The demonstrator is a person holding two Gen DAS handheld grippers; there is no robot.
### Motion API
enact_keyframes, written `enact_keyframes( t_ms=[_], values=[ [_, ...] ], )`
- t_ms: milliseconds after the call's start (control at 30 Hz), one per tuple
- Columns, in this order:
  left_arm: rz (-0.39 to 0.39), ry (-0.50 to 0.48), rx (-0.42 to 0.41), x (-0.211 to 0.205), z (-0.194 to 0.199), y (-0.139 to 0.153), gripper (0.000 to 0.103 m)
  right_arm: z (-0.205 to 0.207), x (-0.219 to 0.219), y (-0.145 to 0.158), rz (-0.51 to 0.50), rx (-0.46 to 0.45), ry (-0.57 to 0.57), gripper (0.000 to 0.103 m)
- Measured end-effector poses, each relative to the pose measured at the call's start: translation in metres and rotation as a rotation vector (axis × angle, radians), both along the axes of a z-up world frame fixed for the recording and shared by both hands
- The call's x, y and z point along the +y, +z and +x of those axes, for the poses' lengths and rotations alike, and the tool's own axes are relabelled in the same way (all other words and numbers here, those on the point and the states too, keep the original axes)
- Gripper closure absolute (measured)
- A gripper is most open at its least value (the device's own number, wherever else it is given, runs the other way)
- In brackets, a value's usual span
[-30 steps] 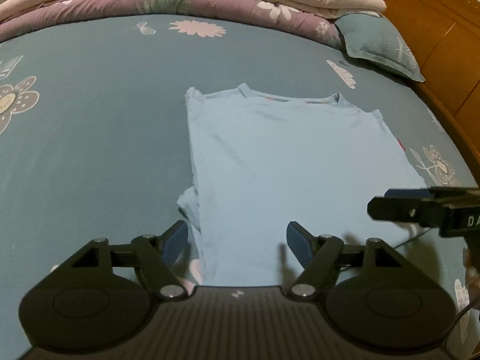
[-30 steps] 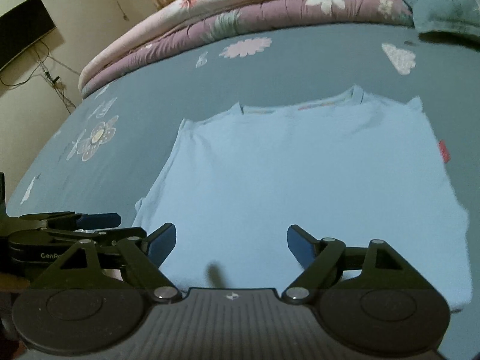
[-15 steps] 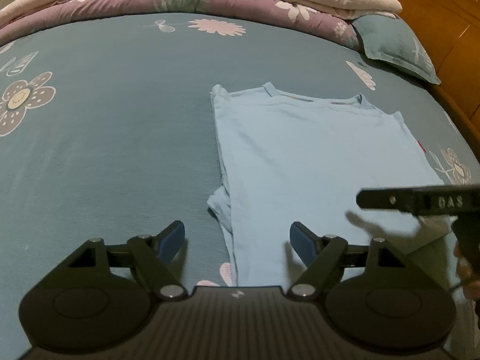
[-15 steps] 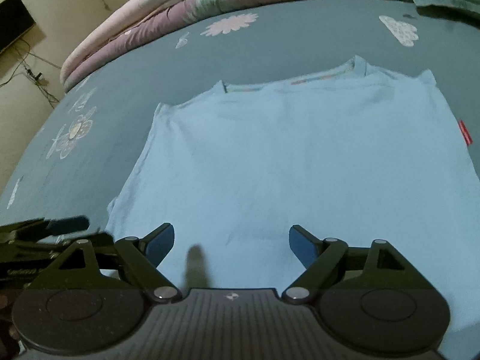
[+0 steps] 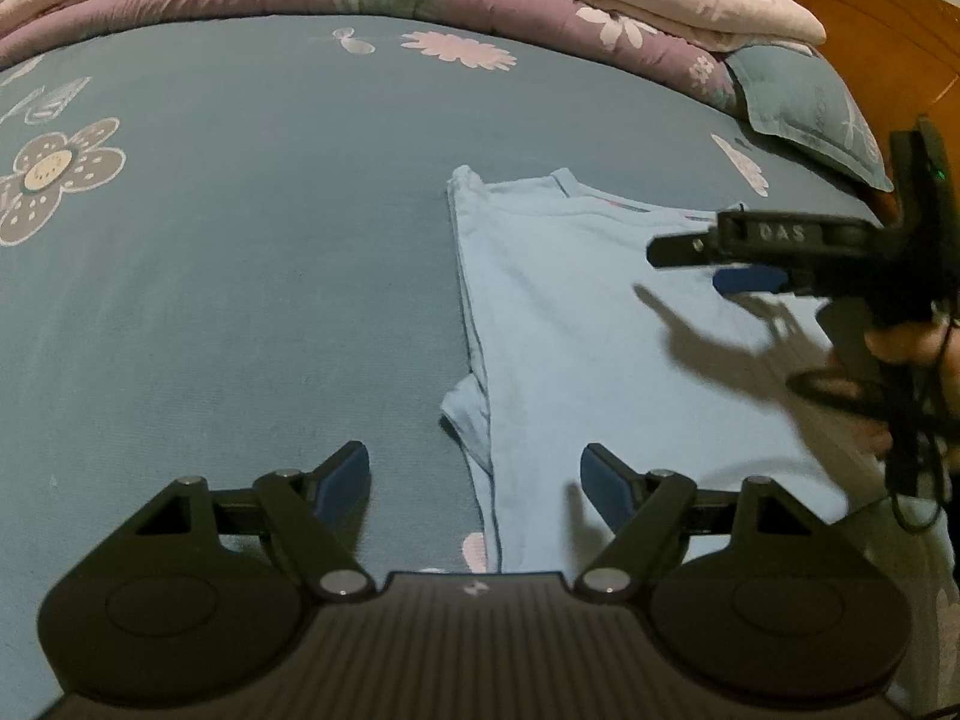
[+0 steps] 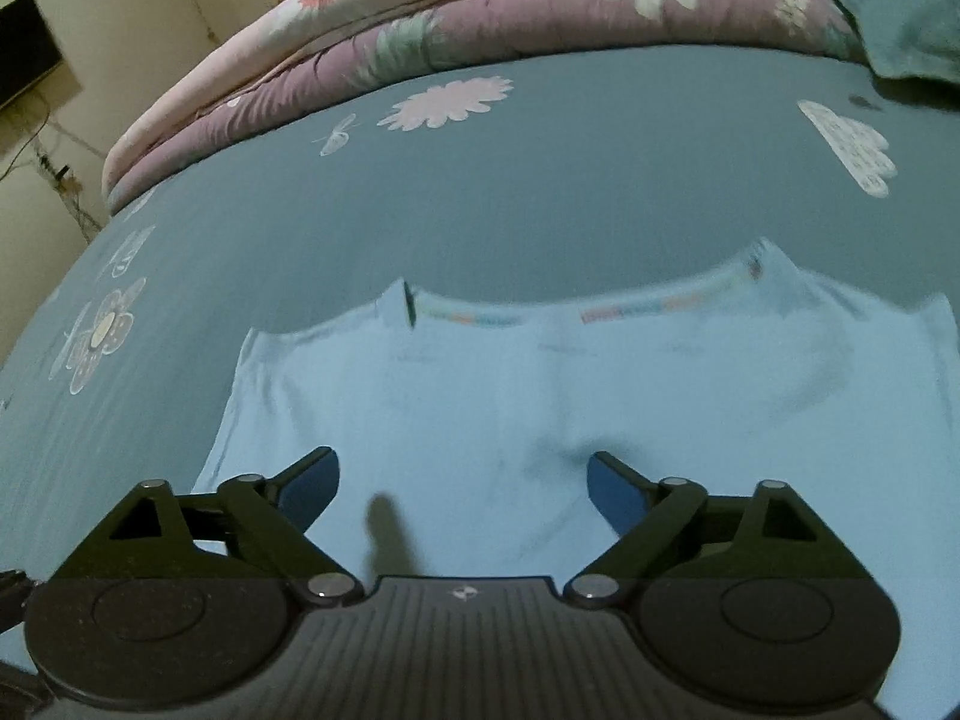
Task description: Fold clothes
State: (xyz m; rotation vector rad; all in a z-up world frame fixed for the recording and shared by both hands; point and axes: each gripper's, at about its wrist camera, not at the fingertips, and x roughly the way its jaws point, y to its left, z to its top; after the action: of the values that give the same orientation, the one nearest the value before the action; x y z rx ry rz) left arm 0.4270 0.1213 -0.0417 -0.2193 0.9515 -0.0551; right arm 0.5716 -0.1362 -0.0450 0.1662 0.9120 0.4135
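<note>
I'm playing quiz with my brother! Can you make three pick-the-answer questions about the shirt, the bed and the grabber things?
1. Where does the light blue shirt lie?
A. on the bed sheet
B. on the pillow
C. on the floor

2. What colour are the gripper finger pads?
A. red
B. blue
C. yellow

3. How is the left gripper?
A. shut on the shirt
B. open
C. holding a sock

Answers: 1 A, it lies flat on the teal sheet; 2 B, blue pads show; 3 B, its fingers stand wide apart, empty.
</note>
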Motion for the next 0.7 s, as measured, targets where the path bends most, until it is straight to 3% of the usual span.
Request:
enact_keyframes(
  t_ms=[133,300,367,533,700],
  values=[
    [-0.025,0.008,0.002,0.006,0.002,-0.001,0.025,0.002,0.004,0.004,-0.02,-0.005,0.032,0.005],
    [-0.111,0.015,-0.017,0.021,0.008,0.004,0.025,-0.033,-0.01,0.022,-0.035,-0.024,0.084,0.005],
    [-0.174,0.001,-0.038,0.029,0.013,0.007,0.025,-0.055,-0.016,0.028,-0.061,-0.046,0.105,0.005],
    [-0.455,-0.072,-0.055,0.056,0.058,0.008,0.026,-0.108,-0.03,0.038,-0.099,-0.073,0.144,0.005],
    [-0.548,-0.052,0.053,0.071,0.121,-0.021,0.026,-0.13,-0.035,0.043,-0.069,-0.081,0.133,0.005]
  ],
)
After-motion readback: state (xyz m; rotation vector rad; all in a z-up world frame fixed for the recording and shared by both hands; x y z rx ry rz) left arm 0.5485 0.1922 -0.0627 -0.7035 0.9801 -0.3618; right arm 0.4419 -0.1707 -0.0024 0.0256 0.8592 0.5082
